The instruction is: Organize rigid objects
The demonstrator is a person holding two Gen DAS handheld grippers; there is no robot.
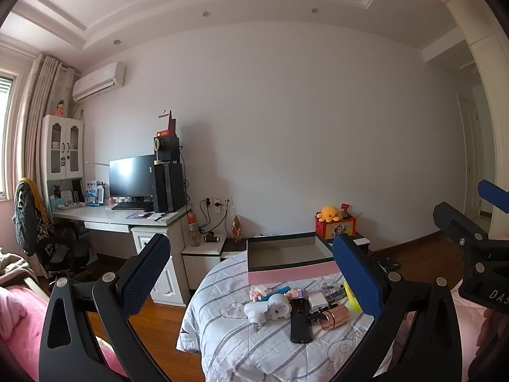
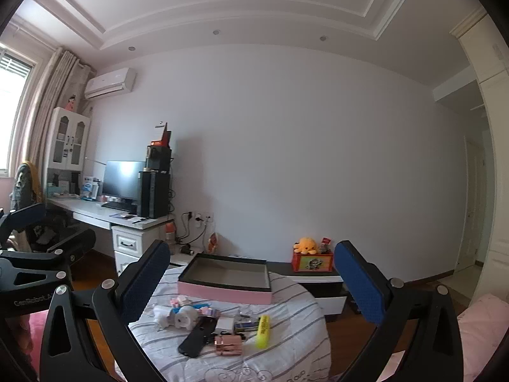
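Bed [image 2: 286,343]: striped quilt – soft footing, so press lightly when picking.
Box [image 2: 227,278]: empty, pink-sided, open top, at the far edge behind the clutter.
Left gripper [image 1: 251,273]: jaws wide, nothing held, level above the pile.
Right gripper [image 2: 253,281]: the same – wide, empty.
Remote [image 2: 195,339]: nearest, apart from the cup [image 2: 228,344]; judged the easiest first pick.
Highlighter [image 2: 263,331]: lies clear at the right.
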